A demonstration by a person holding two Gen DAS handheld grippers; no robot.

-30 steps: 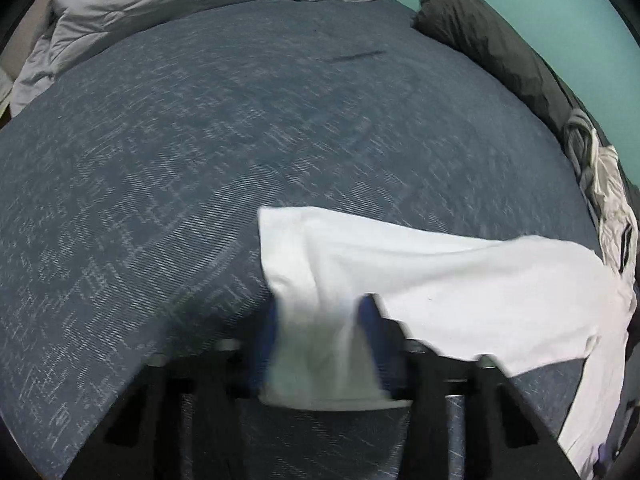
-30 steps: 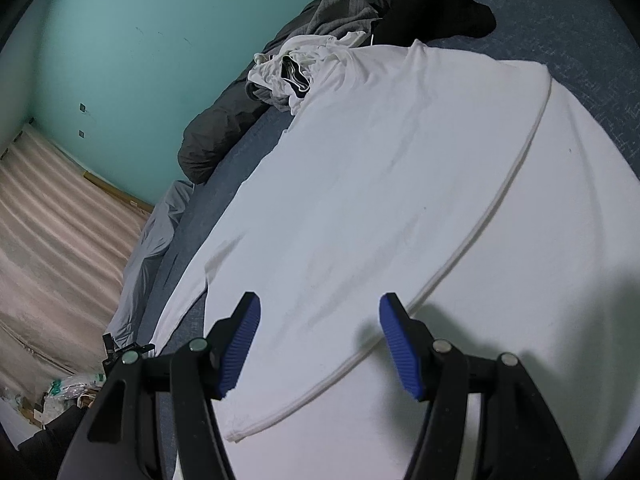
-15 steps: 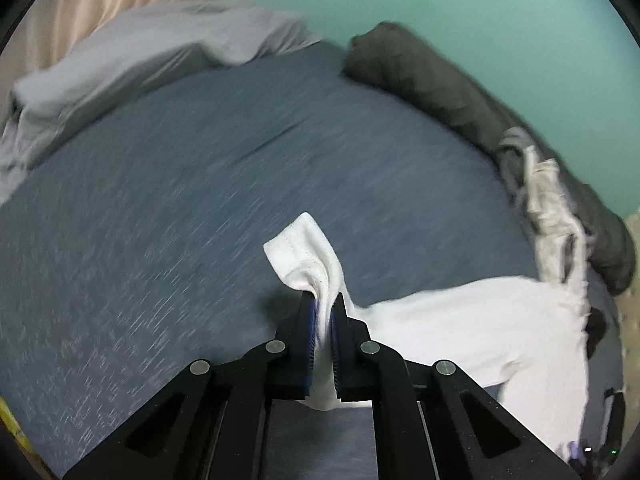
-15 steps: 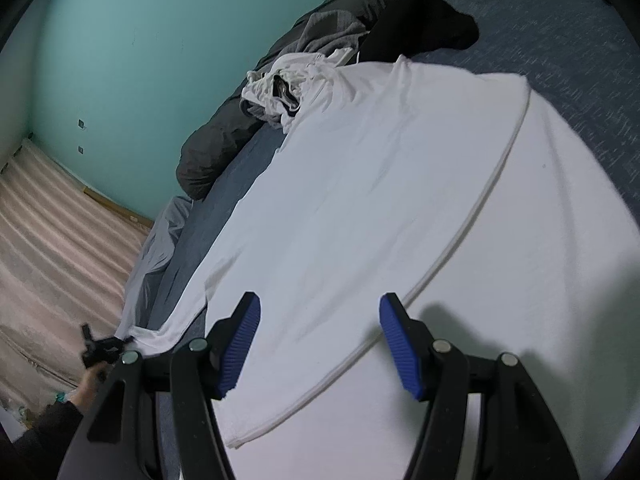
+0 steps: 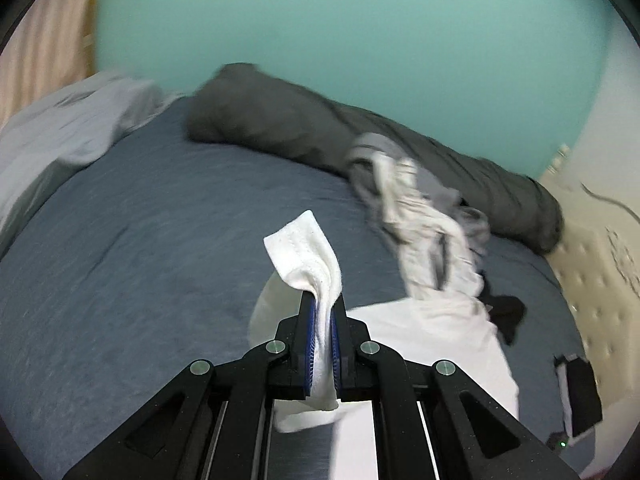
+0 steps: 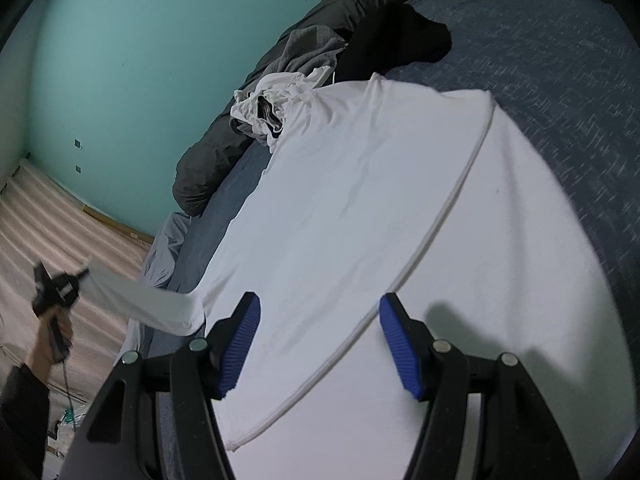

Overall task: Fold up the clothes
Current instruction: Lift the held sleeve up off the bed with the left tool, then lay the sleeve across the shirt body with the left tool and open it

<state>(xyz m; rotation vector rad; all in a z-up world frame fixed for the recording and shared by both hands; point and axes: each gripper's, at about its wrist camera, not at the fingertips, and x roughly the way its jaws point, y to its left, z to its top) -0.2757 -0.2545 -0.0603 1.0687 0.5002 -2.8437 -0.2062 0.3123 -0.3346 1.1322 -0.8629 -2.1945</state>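
- Teal wall is seen behind a bed covered by a dark blue-grey sheet; a beige curtain is seen at nine o'clock in the right wrist view.
- A white shirt is spread flat on the sheet, filling the middle of the right wrist view, with a hemmed edge running from one o'clock down to seven o'clock.
- One sleeve of the shirt is clenched between the blue pads of the left gripper; its cuff stands up above the fingertips, towards twelve o'clock, and the rest hangs below the pads.
- In the right wrist view the same sleeve is seen drawn out off the bed towards nine o'clock, where the left gripper is held in a hand with a dark cuff.
- The right gripper is held released, jaws wide apart, above the flat shirt body; nothing is gripped, and whether the pads touch the cloth cannot be told.
- A rolled dark grey blanket is laid along the wall at twelve to two o'clock.
- A crumpled pile of white and grey clothes is heaped against the blanket, just beside the shirt's far end.
- A pale grey pillow is seen at ten o'clock in the left wrist view.
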